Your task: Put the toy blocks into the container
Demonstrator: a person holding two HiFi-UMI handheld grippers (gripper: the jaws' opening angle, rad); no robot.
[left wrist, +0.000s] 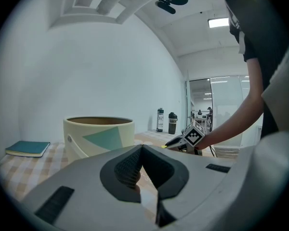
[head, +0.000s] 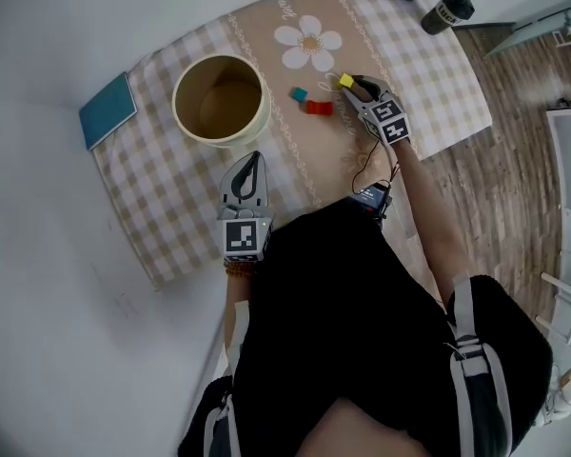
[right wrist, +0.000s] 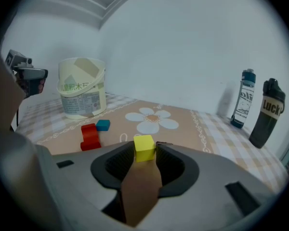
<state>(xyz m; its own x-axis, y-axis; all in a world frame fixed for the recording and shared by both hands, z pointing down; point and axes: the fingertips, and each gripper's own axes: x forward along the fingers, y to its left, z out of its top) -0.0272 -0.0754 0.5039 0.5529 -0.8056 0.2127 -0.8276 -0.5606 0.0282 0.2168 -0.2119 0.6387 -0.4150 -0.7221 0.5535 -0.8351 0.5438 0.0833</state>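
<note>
The right gripper (head: 354, 84) has its jaws pinched on the yellow block (right wrist: 144, 148) only at their very tips, low over the floral tablecloth (right wrist: 192, 124) and well apart from the cream bucket (right wrist: 82, 95). So shallow a hold could let the cube twist or pop out on lifting, or drop short of the rim. The red block (right wrist: 89, 137) and blue block (right wrist: 103, 124) lie near and could be knocked. The left gripper (left wrist: 142, 147), jaws together and empty, hovers near the bucket.

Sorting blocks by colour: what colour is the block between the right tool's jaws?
Yellow block, clearest in the right gripper view.
</note>
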